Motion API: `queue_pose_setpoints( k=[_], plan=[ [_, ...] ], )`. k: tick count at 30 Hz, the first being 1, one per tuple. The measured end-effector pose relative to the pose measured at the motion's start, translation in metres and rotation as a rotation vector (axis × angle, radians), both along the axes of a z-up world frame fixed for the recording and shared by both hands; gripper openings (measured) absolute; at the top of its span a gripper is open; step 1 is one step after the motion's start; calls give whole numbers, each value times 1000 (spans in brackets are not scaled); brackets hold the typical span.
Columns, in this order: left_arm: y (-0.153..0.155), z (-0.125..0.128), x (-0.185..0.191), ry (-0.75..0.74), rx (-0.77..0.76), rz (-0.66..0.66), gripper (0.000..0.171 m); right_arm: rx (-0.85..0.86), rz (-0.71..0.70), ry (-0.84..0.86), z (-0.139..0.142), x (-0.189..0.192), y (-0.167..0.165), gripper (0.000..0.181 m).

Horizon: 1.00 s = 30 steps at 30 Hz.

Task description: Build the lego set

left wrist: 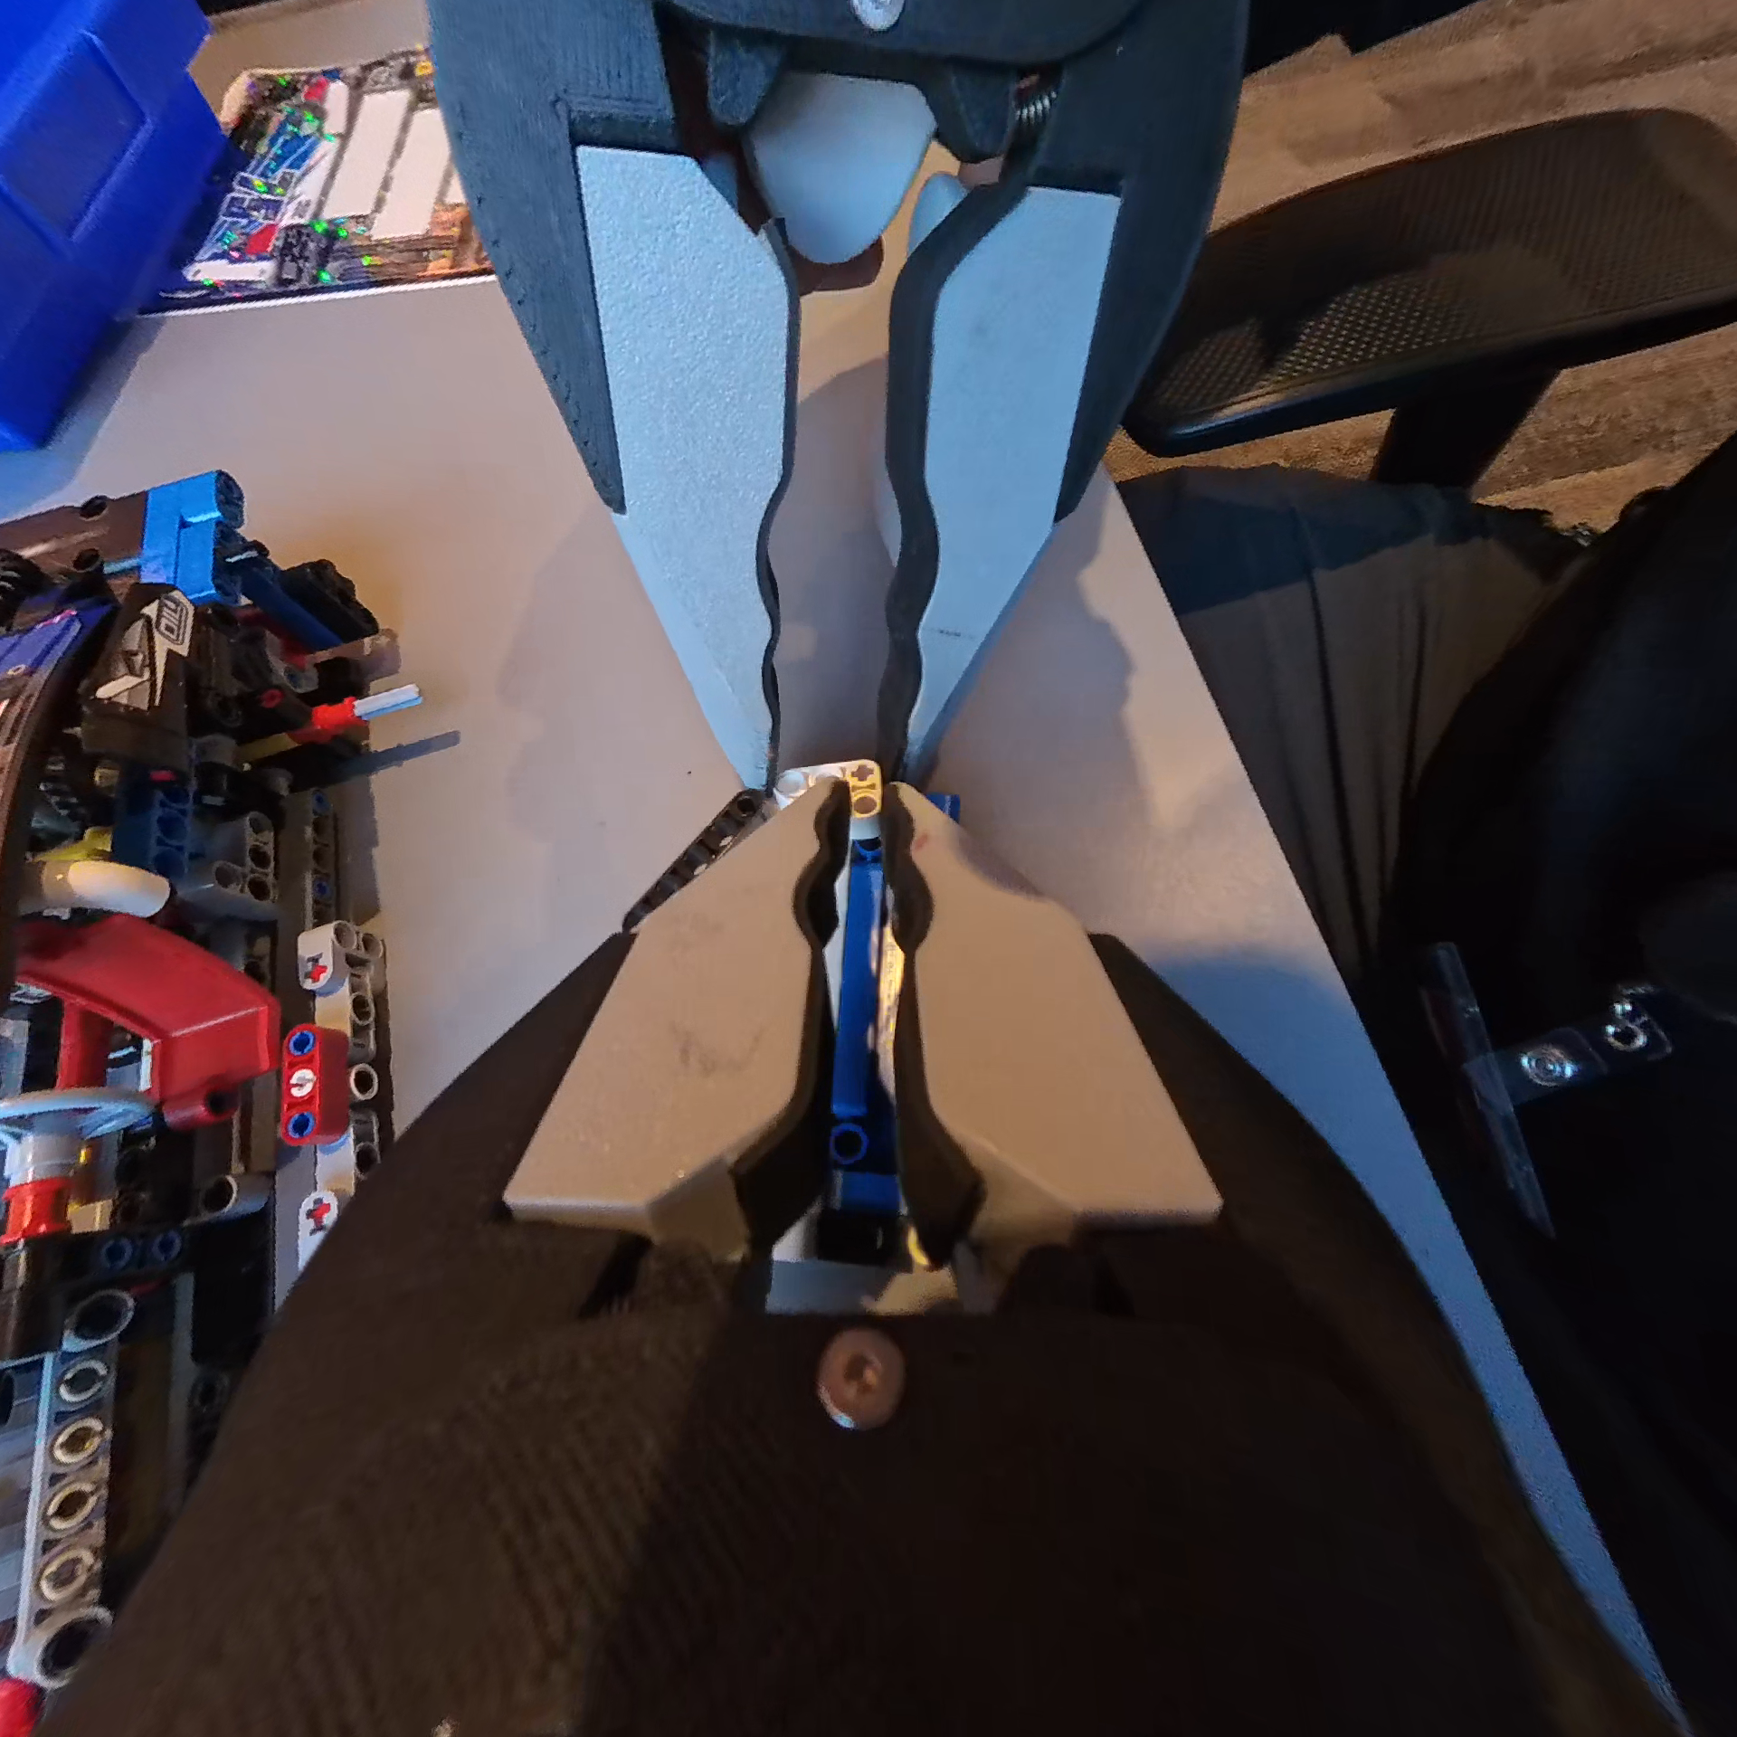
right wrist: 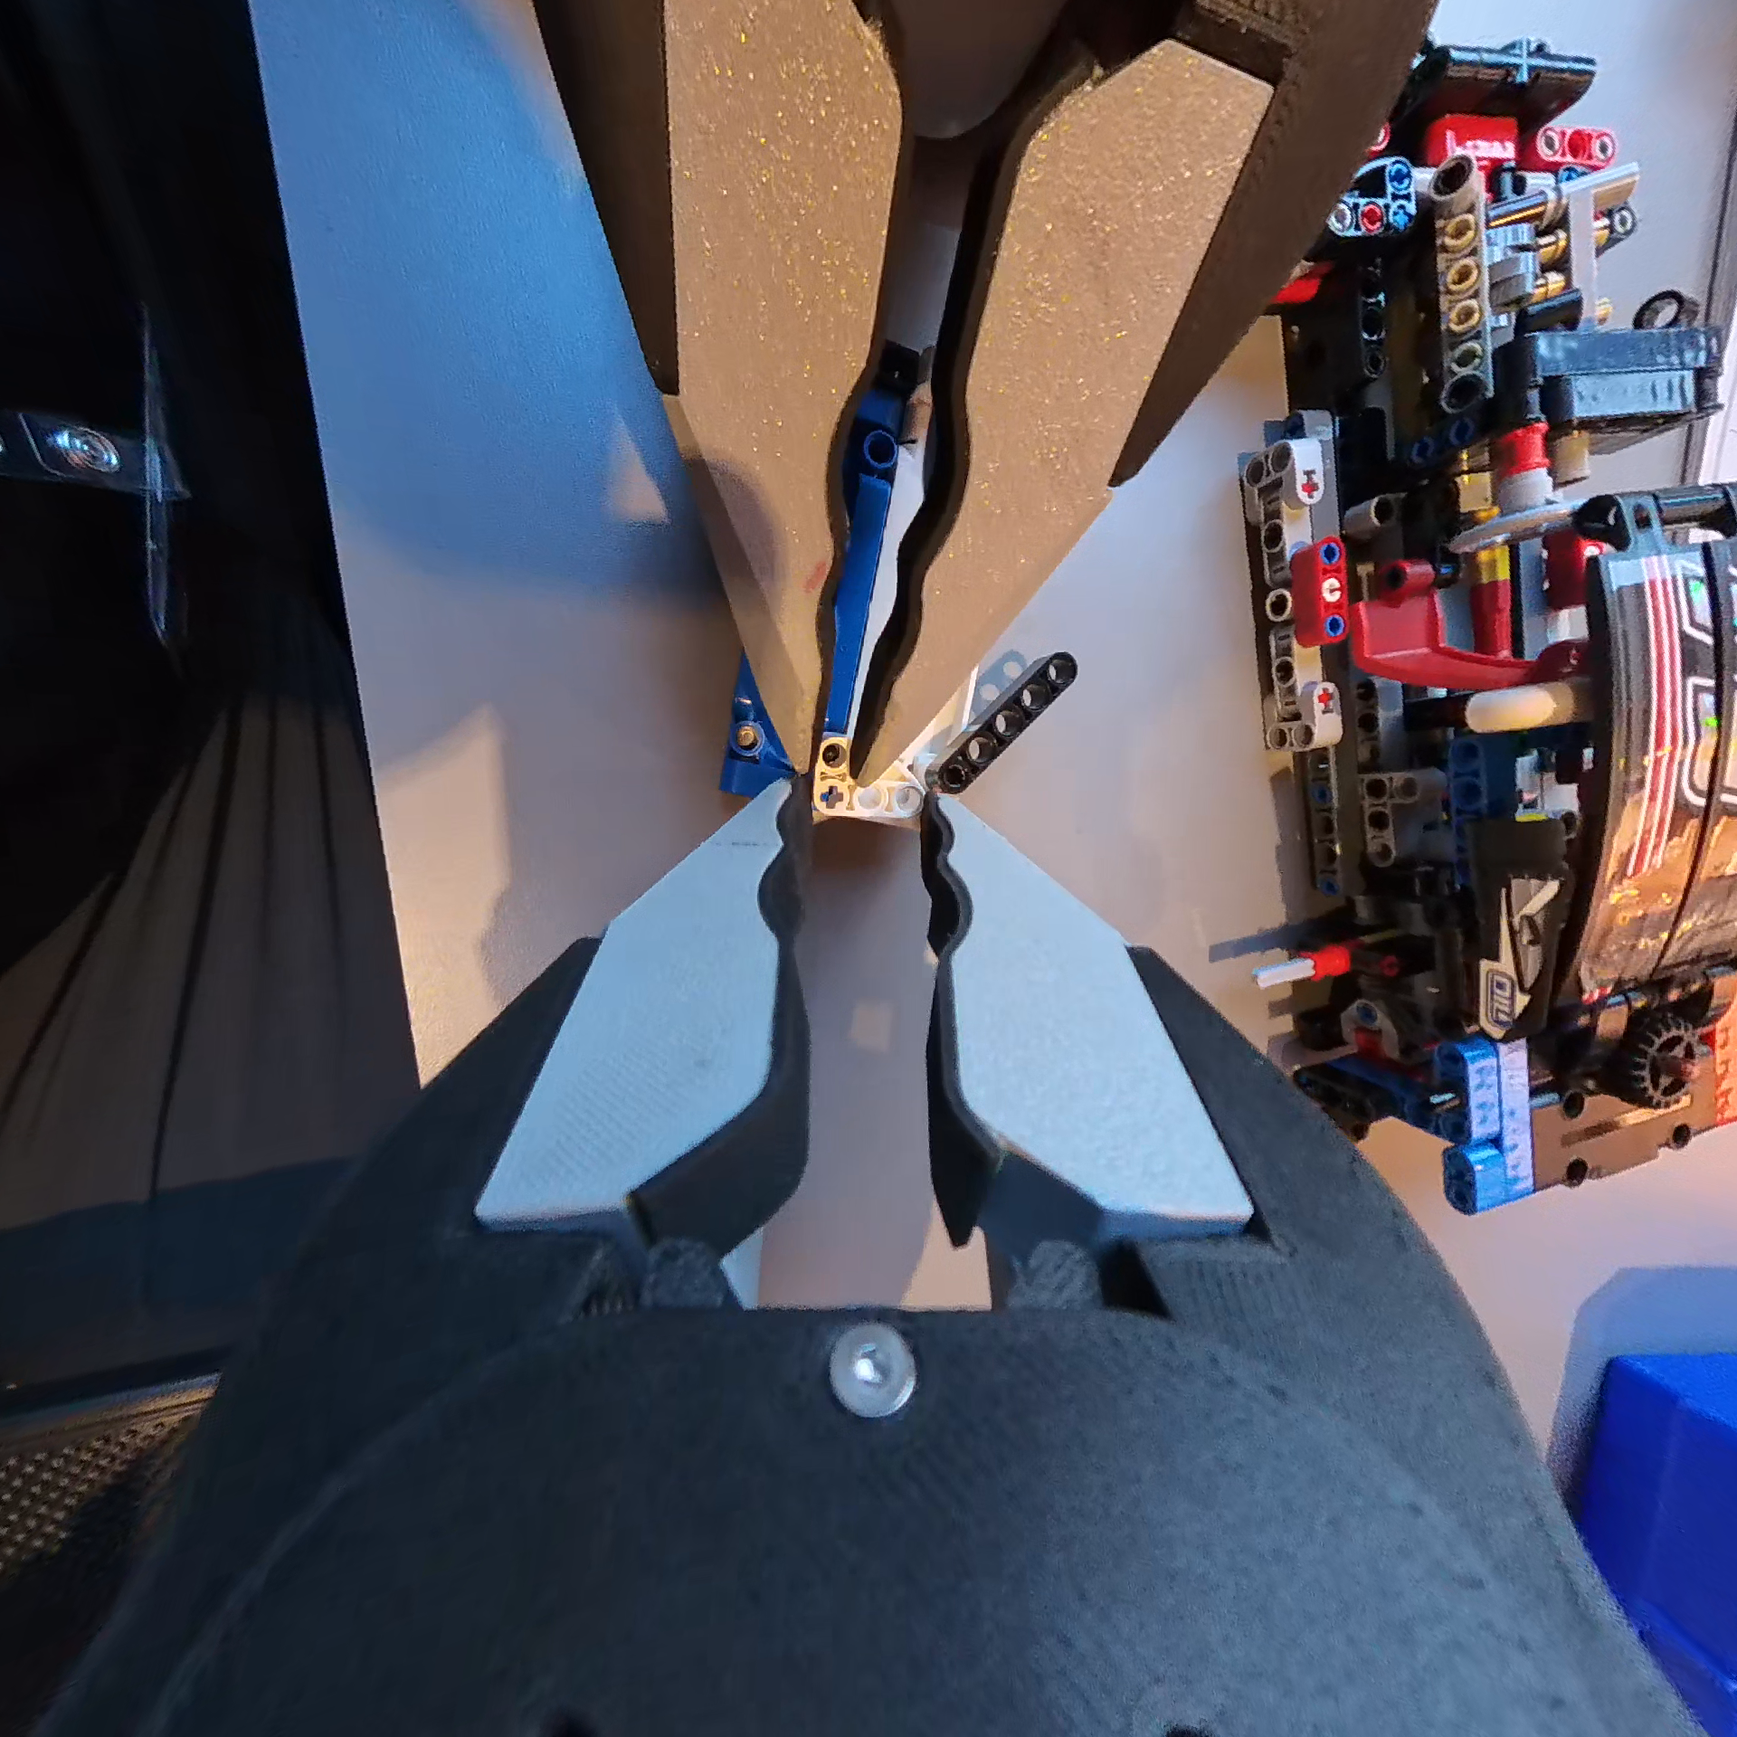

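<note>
Your left hand-held gripper (left wrist: 860,799) pinches a long blue plastic lego beam (left wrist: 857,1015) lengthwise; your right hand-held gripper (right wrist: 860,808) meets it tip to tip, its jaws spread around the white angled lego piece (right wrist: 869,794) on the beam's end. Both hover over the pale desk (left wrist: 470,451), with the partly built black, red and blue lego vehicle (right wrist: 1504,677) well apart.

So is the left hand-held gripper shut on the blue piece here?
Yes, shut: the left hand-held gripper clamps the long blue piece between its fingers.
</note>
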<state>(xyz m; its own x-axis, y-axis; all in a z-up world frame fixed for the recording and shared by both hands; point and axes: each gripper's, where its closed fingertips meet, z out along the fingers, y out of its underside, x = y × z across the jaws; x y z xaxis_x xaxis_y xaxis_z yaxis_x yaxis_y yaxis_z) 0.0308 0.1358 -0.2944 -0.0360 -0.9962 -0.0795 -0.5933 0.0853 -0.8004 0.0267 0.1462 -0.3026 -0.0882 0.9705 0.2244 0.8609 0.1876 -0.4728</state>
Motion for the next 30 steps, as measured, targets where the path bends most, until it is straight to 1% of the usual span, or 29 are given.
queue_pose_setpoints(
  k=[7,11,15,19,28,30],
  plan=[
    [1,-1,-4,0,24,-1,4,-133,-42,102,2,-2,-1,21],
    [1,-1,-3,-1,15,3,5,-101,-20,74,2,-1,0,20],
    [2,-1,1,-1,44,7,5,-52,11,33,-1,0,2,21],
    [1,-1,0,-2,52,-1,5,-40,5,39,0,-1,2,21],
    [3,-1,-2,-2,48,-1,4,-113,-43,100,3,-1,3,19],
    [4,-1,-3,-1,39,7,4,-124,-54,117,6,1,4,16]
  ],
)
